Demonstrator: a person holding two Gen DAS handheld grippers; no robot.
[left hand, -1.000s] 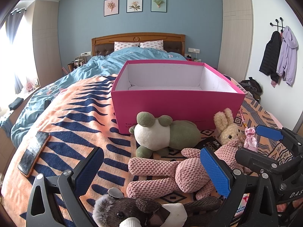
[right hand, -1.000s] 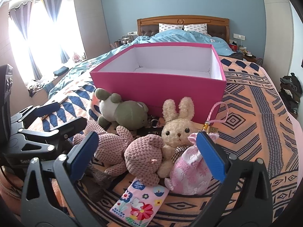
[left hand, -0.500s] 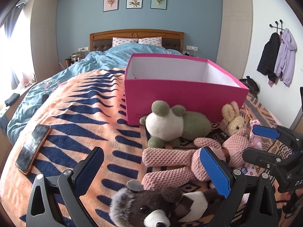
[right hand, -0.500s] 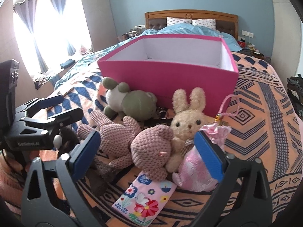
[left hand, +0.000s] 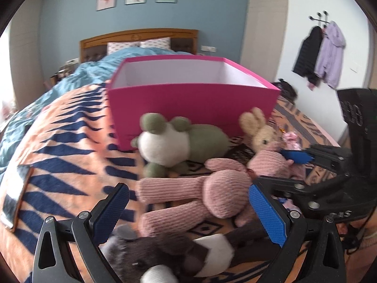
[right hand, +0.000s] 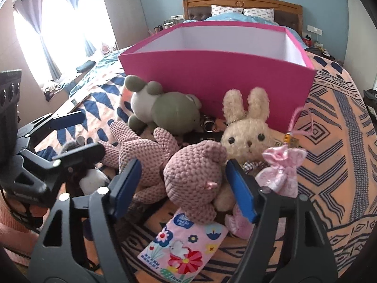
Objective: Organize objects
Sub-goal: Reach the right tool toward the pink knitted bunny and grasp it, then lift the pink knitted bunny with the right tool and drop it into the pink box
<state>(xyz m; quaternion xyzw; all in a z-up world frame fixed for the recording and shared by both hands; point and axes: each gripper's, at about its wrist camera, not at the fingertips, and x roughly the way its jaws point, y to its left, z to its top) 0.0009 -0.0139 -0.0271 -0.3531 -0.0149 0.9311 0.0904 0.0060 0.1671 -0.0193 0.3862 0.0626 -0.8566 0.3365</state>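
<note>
In the left wrist view, the left claw (left hand: 188, 214) is hanging released, wide apart, over the near edge of the bed (left hand: 61, 146), and it is sitting lower over the toys than a second ago. A brown raccoon plush (left hand: 165, 257) is lying between its blue pads without touching either, so it is looking like this claw's target. The pink knitted plush (left hand: 212, 195) is stretching just beyond it, with the green plush (left hand: 179, 139) and the pink box (left hand: 193, 108) farther off. The right claw (left hand: 278, 176) is reaching in from the right around the knitted toy's head.

In the right wrist view, the right claw (right hand: 183, 184) is narrowing from the fully spread stance of a second ago, closing on the head of the pink knitted plush (right hand: 195, 169). The right pad is close against it, but the left pad is standing clear, so nothing is being gripped yet. The cream bunny (right hand: 247, 132) and pink pouch (right hand: 280, 169) are lying just beside, a floral tissue pack (right hand: 186, 245) nearer, and the box (right hand: 212, 75) is waiting, seemingly empty, beyond. The sorting is only starting, judging by the toys outside it.
</note>
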